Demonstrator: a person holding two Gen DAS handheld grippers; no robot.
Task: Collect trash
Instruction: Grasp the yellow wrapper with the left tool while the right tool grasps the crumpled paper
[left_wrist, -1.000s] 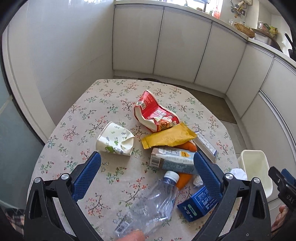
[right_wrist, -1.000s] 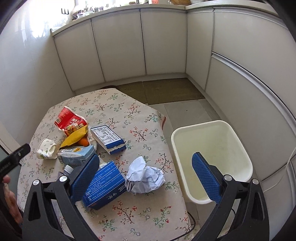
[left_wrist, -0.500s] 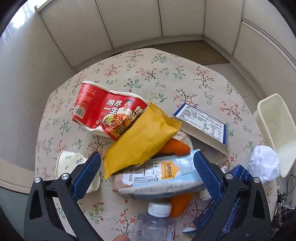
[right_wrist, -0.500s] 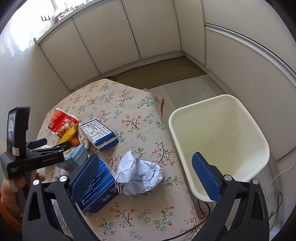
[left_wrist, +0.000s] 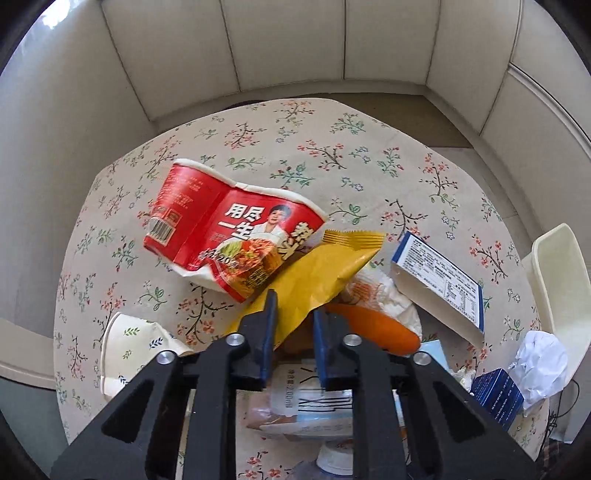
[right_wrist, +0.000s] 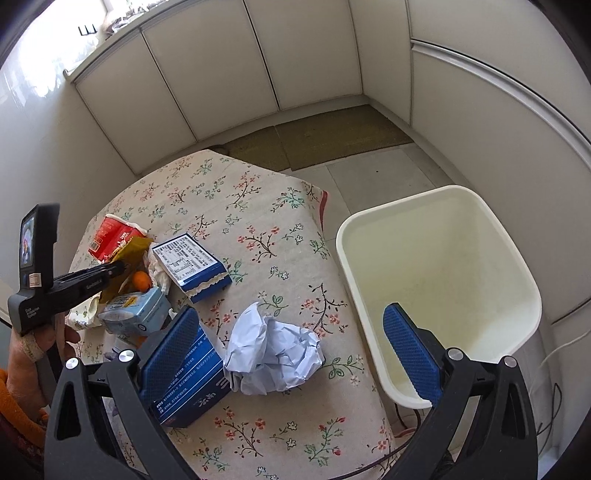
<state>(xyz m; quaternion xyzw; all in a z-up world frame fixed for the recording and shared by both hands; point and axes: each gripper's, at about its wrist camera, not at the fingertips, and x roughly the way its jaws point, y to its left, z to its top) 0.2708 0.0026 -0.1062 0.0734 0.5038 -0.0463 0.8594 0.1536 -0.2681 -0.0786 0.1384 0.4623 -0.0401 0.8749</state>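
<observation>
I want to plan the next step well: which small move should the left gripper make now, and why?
Probably lift a little. The left gripper has its jaws nearly closed on the near edge of the yellow packet, which overlaps the red wrapper and an orange item. Raising it first should free it before carrying it to the white bin, which looks empty.

Two grippers are in view, the left gripper (left_wrist: 291, 328) and the right gripper (right_wrist: 291, 354). On the one worktop (right_wrist: 258, 206) lie one red noodle packet (left_wrist: 221, 236), one yellow wrapper (left_wrist: 317, 273), one paper cup (left_wrist: 129, 354), one crumpled paper ball (right_wrist: 273, 354), one drink carton (right_wrist: 136, 310), one clear bottle (left_wrist: 332, 461), and two blue boxes: the white-labelled box (right_wrist: 192, 266) and the dark blue box (right_wrist: 184, 387). One white bin (right_wrist: 436, 266) stands beside the worktop.
</observation>
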